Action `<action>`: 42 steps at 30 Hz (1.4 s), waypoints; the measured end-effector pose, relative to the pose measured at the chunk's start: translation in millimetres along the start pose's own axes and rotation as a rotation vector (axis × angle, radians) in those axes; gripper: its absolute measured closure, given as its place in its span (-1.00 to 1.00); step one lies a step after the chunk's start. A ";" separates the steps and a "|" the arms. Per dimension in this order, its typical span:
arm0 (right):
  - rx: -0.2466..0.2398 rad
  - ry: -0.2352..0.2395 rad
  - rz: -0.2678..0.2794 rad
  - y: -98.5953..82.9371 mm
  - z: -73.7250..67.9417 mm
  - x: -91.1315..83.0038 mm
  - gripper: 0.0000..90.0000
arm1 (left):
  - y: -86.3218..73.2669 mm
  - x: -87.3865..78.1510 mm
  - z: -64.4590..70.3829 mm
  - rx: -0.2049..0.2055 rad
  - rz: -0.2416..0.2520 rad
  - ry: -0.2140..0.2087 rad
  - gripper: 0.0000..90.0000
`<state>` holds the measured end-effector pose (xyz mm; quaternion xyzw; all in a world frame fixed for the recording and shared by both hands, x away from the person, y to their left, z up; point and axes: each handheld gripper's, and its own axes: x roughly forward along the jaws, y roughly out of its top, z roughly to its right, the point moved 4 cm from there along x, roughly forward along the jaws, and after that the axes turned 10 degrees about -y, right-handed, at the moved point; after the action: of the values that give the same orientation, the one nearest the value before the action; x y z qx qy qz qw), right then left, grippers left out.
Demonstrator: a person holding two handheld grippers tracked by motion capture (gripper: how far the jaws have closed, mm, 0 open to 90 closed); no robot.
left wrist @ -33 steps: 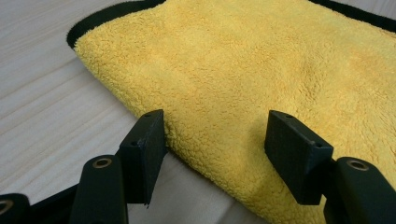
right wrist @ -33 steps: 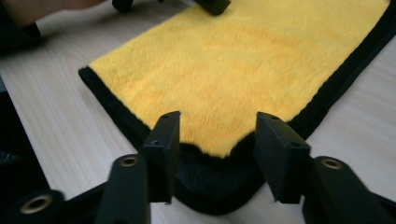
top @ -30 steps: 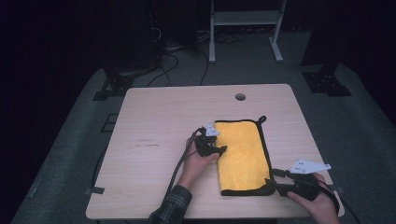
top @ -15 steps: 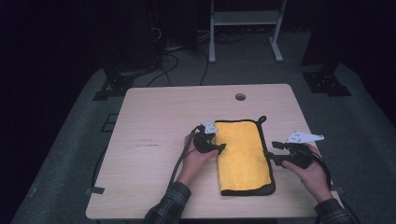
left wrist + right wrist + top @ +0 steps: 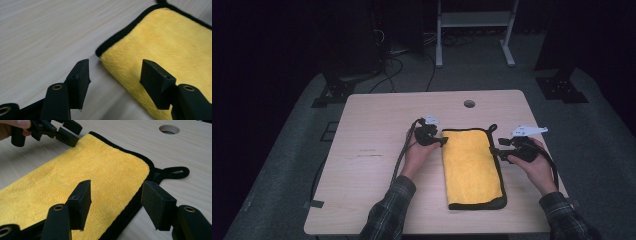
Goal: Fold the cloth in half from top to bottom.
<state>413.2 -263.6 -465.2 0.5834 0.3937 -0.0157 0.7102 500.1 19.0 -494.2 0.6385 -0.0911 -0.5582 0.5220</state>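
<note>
A folded yellow towel (image 5: pixel 472 167) with black trim lies lengthwise on the right half of the wooden table (image 5: pixel 377 125). My left gripper (image 5: pixel 443 141) is open at the towel's far left corner. In the left gripper view its jaws (image 5: pixel 115 72) straddle that corner of the towel (image 5: pixel 162 42) just above the tabletop. My right gripper (image 5: pixel 493 150) is open at the towel's right edge near the far end. In the right gripper view its jaws (image 5: pixel 115 195) span the trimmed edge of the towel (image 5: pixel 100 165), with the black hanging loop (image 5: pixel 175 173) just beyond.
A round cable hole (image 5: pixel 469 103) sits near the table's far edge. The left gripper's cable (image 5: pixel 404 150) trails back across the table. Bare wood (image 5: pixel 372 165) spreads to the left of the towel. Stands and cables crowd the dark floor behind the table.
My right gripper has moved away from the person along the towel's right edge, from the near corner to near the far corner. The left gripper shifted slightly toward the towel's far left corner.
</note>
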 end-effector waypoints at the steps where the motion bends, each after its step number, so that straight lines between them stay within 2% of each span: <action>1: -0.013 0.000 -0.020 0.1 1.0 4.2 -0.13 | 0.7 1.9 -2.7 -0.003 -0.003 -0.002 -0.07; 3: -0.035 -0.022 -0.041 2.1 4.4 13.0 -0.12 | 1.8 5.4 -6.8 -0.016 -0.002 -0.012 -0.05; 6: -0.025 -0.031 -0.047 8.4 12.0 27.2 -0.10 | 5.0 8.3 -10.9 -0.026 0.020 -0.020 -0.02; 8: -0.027 -0.033 -0.050 13.3 17.6 36.7 -0.08 | 7.8 9.9 -13.8 -0.014 0.015 -0.019 -0.01; 12: -0.017 -0.051 -0.058 22.5 29.1 53.4 -0.07 | 12.8 7.8 -18.7 -0.035 0.035 -0.024 0.00; 15: 0.001 -0.054 -0.075 25.5 38.1 64.9 -0.09 | 12.8 8.9 -21.5 -0.036 0.019 -0.026 0.01; 17: 0.034 -0.057 -0.056 25.2 43.5 70.4 -0.06 | 11.7 10.9 -22.9 -0.040 0.006 -0.026 0.01; 18: 0.042 -0.050 -0.072 24.2 45.5 73.7 -0.10 | 11.3 12.0 -23.4 -0.041 0.003 -0.026 0.01; 20: 0.035 -0.053 -0.103 21.6 47.9 81.1 -0.11 | 10.3 14.3 -23.4 -0.043 -0.004 -0.026 0.02; 21: 0.028 -0.051 -0.102 21.8 48.4 83.1 -0.11 | 10.2 15.9 -22.7 -0.045 -0.001 -0.028 0.02; 26: 0.053 -0.069 -0.102 21.7 51.3 93.3 -0.08 | 9.2 19.9 -21.2 -0.026 -0.022 -0.014 0.03; 29: 0.069 -0.071 -0.098 18.6 54.0 96.9 -0.04 | 9.8 20.4 -18.9 0.002 -0.042 -0.008 0.08; 33: 0.030 -0.075 -0.109 17.3 50.4 96.4 0.25 | 9.6 21.6 -14.0 0.016 -0.038 -0.028 0.40; 37: 0.039 -0.049 -0.120 17.3 46.4 94.6 0.63 | 8.1 20.9 -10.9 -0.002 -0.032 -0.046 0.73; 40: 0.046 -0.056 -0.137 18.6 42.9 93.3 0.72 | 8.6 19.6 -9.7 -0.023 -0.029 -0.053 0.82; 42: 0.030 -0.063 -0.142 21.4 41.0 90.8 0.72 | 9.6 17.1 -8.9 -0.018 -0.027 -0.059 0.84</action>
<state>508.4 -251.5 -499.8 0.5640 0.4112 -0.0903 0.7104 518.0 7.8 -498.9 0.6181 -0.0926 -0.5846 0.5173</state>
